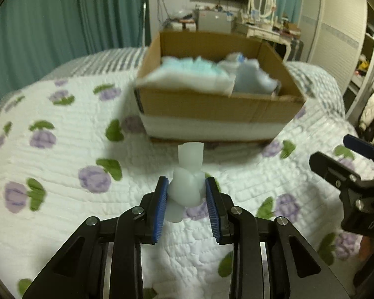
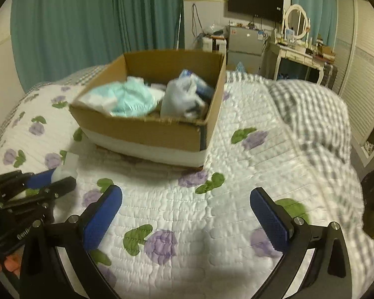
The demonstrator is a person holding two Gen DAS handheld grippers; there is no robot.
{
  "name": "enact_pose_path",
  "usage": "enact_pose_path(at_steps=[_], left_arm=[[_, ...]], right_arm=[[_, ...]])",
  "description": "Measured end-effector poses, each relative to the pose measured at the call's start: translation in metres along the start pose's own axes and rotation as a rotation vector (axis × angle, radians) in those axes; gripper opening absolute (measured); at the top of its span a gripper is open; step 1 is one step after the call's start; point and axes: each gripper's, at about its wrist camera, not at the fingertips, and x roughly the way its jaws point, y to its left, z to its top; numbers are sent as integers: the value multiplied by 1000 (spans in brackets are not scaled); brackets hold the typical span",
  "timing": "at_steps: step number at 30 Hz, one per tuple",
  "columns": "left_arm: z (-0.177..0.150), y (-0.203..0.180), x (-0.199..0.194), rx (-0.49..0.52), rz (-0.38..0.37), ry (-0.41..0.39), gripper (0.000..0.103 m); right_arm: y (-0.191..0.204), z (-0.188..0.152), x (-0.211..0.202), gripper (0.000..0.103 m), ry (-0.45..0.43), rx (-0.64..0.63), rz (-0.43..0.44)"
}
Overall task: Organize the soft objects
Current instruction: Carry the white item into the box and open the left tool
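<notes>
Cardboard box (image 1: 212, 107) stood ahead; we gripped a pale soft bundle (image 1: 187, 186) in our left gripper (image 1: 187, 191) for carrying there, right gripper (image 2: 187, 214) spread wide, empty.

item: soft white object (image 1: 187, 186), pale and translucent, crumpled and pinched at the waist, its upper end flaring upright, its lower end hanging down; clamped between the blue pads of the left tool (image 1: 187, 194), above the quilt and in front of the box. seen in the right wrist view only as a pale scrap (image 2: 68, 165).

item: cardboard box (image 1: 212, 107), open-topped, white band low on its wall; stands on the bed.

contents, left: light blue and white soft bundle (image 2: 132, 96), rumpled, against the near wall.

contents, right: whitish bundle (image 2: 179, 97), crumpled, upright; detail blurred.
</notes>
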Motion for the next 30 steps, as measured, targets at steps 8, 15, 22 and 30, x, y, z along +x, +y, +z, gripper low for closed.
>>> enact_pose_path(at_steps=[8, 15, 22, 30], left_arm=[[31, 0, -55, 18, 5, -123, 30], [58, -10, -95, 35, -2, -178, 30], [92, -19, -123, 61, -41, -256, 30], [139, -12, -90, 57, -25, -282, 30]], right_arm=[[-3, 29, -59, 103, -94, -19, -22], [0, 61, -97, 103, -174, -64, -43], [-6, 87, -111, 103, -222, -69, -56], [-20, 130, -102, 103, -267, -80, -69]])
